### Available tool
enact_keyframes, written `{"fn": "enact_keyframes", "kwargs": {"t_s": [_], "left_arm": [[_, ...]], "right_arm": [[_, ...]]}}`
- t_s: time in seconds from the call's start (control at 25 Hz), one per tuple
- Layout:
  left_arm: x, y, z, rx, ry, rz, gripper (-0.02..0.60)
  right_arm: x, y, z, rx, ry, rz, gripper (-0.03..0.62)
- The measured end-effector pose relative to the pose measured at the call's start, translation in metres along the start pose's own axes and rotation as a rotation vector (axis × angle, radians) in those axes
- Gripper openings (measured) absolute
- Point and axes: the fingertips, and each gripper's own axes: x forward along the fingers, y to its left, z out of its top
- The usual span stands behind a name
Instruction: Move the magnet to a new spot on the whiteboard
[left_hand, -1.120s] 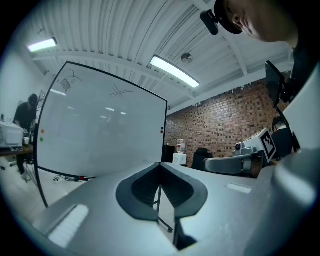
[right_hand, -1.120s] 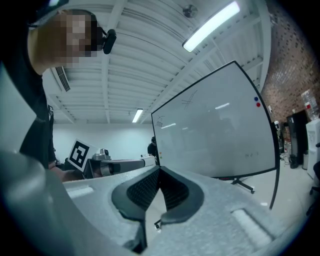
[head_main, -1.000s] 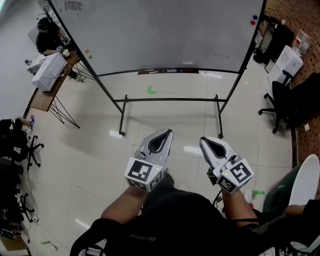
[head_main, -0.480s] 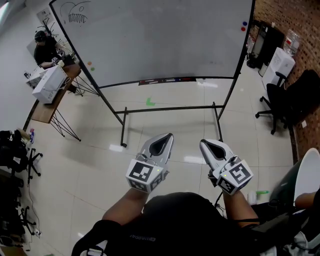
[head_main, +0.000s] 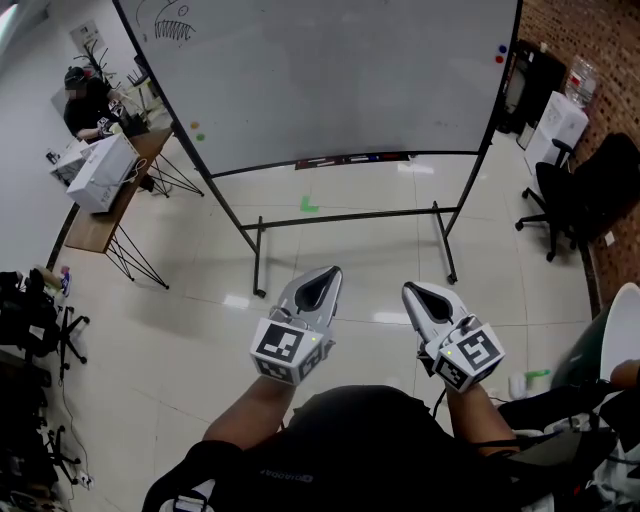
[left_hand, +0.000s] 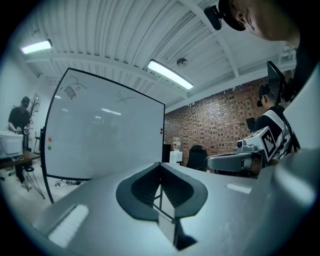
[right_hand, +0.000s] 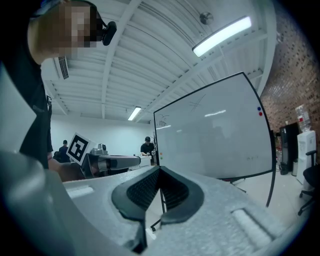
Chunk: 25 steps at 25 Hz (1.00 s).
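Observation:
The whiteboard stands on a wheeled frame a few steps ahead. A red and a blue magnet sit close together near its upper right edge, and an orange and a green one near its left edge. Both grippers are held level in front of the person's body, side by side, pointing at the board and well short of it. The left gripper is shut with nothing in it, its jaws meeting at the tip. The right gripper is shut and empty too.
The board's black stand with its floor feet lies between me and the board. A desk with a white box and a seated person are at the left. Black office chairs and a brick wall are at the right.
Both grippers have been carried together toward the board, which now sits a little lower and nearer in the head view. Both pairs of jaws stay shut.

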Motion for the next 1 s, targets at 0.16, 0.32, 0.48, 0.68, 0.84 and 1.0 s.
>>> {"fn": "enact_keyframes", "kwargs": {"t_s": [0.16, 0.32, 0.48, 0.68, 0.84, 1.0], "left_arm": [[-0.009, 0.011, 0.004, -0.011, -0.017, -0.008, 0.015], [-0.015, 0.018, 0.005, -0.014, -0.034, -0.007, 0.015], [-0.018, 0.018, 0.009, -0.029, -0.051, 0.003, 0.015], [-0.019, 0.018, 0.014, -0.033, -0.051, 0.006, 0.015], [-0.02, 0.02, 0.013, -0.031, -0.053, 0.015, 0.015], [-0.02, 0.021, 0.014, -0.031, -0.054, 0.025, 0.015]], "right_arm": [[0.008, 0.01, -0.004, -0.01, 0.016, -0.017, 0.003], [0.013, 0.017, -0.002, -0.023, 0.025, -0.024, 0.003], [0.014, 0.019, 0.0, -0.041, 0.037, -0.012, 0.003], [0.019, 0.021, 0.003, -0.04, 0.034, -0.004, 0.003], [0.021, 0.021, 0.001, -0.036, 0.036, 0.007, 0.003], [0.021, 0.019, 0.0, -0.041, 0.036, 0.01, 0.003]]}}
